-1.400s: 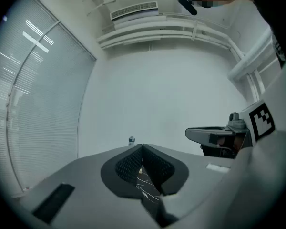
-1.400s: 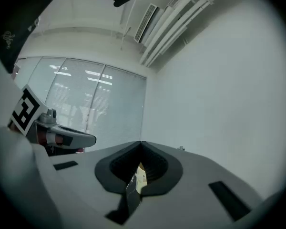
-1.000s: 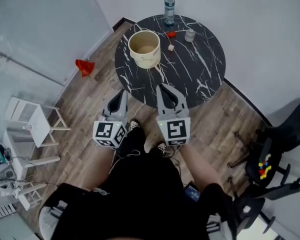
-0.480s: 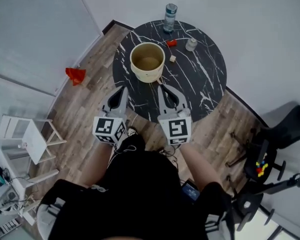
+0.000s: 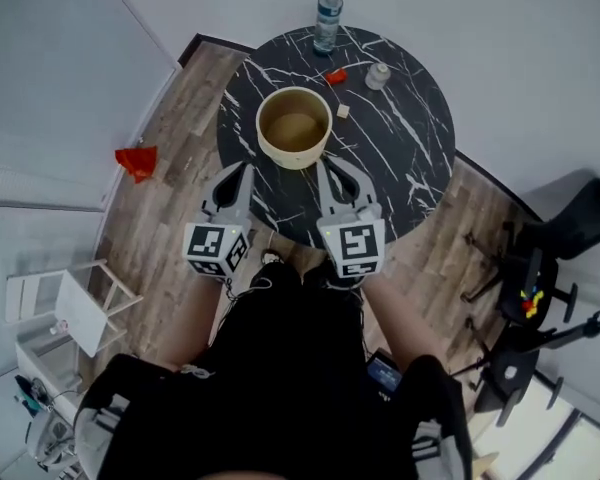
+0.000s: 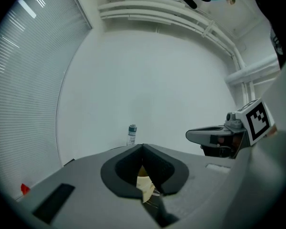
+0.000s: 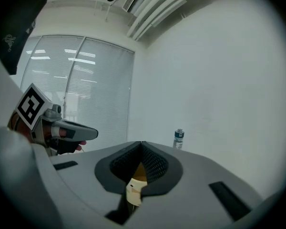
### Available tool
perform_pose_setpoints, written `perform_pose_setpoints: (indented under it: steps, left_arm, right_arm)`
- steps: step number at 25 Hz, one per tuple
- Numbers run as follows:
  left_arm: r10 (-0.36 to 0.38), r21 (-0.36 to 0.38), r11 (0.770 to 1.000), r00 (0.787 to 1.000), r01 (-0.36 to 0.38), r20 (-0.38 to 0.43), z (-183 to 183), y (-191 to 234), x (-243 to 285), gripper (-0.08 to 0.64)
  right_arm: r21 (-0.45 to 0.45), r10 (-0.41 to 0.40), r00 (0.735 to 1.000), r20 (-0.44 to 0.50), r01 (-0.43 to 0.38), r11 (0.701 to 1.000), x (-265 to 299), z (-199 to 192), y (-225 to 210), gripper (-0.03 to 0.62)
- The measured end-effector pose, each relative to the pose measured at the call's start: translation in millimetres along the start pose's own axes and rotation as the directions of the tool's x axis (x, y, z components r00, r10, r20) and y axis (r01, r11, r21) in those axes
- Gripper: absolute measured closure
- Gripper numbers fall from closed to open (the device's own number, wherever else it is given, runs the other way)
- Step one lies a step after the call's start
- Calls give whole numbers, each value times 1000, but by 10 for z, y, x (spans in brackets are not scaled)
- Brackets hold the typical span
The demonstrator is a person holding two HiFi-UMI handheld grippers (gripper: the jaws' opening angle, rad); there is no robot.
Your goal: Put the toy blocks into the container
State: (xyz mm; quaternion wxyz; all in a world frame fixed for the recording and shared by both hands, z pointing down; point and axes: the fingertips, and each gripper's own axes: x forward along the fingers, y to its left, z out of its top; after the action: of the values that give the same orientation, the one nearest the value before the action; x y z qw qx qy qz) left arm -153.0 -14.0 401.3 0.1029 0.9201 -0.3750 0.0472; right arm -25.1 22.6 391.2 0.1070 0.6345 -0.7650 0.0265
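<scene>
A cream bucket-shaped container (image 5: pixel 294 128) stands on the round black marble table (image 5: pixel 400 158). Beyond it lie a red block (image 5: pixel 336 76), a small beige block (image 5: pixel 343 111) and a pale grey block (image 5: pixel 378 75). My left gripper (image 5: pixel 244 172) reaches over the table's near edge, just left of the container, its jaws shut and empty. My right gripper (image 5: pixel 328 166) is just right of the container, also shut with nothing held. In the left gripper view the left gripper (image 6: pixel 143 147) shows closed tips with the container (image 6: pixel 144 185) behind them. The right gripper view shows the right gripper (image 7: pixel 142 143) likewise.
A water bottle (image 5: pixel 327 10) stands at the table's far edge. On the wooden floor at the left lie a red object (image 5: pixel 135 160) and a white stool (image 5: pixel 70 303). A black chair (image 5: pixel 540 268) with small coloured pieces stands at the right.
Both grippers have moved forward to the table. Their tips, which were short of its near edge, now flank the container. Both stay shut.
</scene>
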Motion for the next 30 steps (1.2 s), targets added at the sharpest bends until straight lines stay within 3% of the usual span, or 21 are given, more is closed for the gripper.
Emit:
perform_pose_setpoints:
  steps: [4,9,16,20,24,30]
  left_arm:
    - [21,-13,1000,999,-21,-30,-122,90,186,560]
    - [104,-20,994,993,-106,-54,-241,200,500,560]
    - [266,-39,962,959,-271,-103,-365,289,741,560]
    - [343,-42,934,924,-355,-171,-620,303,800,560]
    - [421,-56,894,876,-445,-235,-874,340,754,560]
    - [473,-77,848,815,-524,-336,-1353,259,703,560]
  right_arm:
    - [5,7,999,-33,-7,1000,159,-146,-194,595]
    - [-5,64,996,-58,-65,998,414,-296,-513,595]
    - [-22,177,974,-140,-182,983,780,-660,-1043,595]
    - [-29,236,952,-196,-246,969,981,-960,-1226,595]
    - [-25,296,919,-261,-313,949,1150,-1248,-1324,595]
    - [6,358,868,-345,-380,925,1352,-1702,-1401,595]
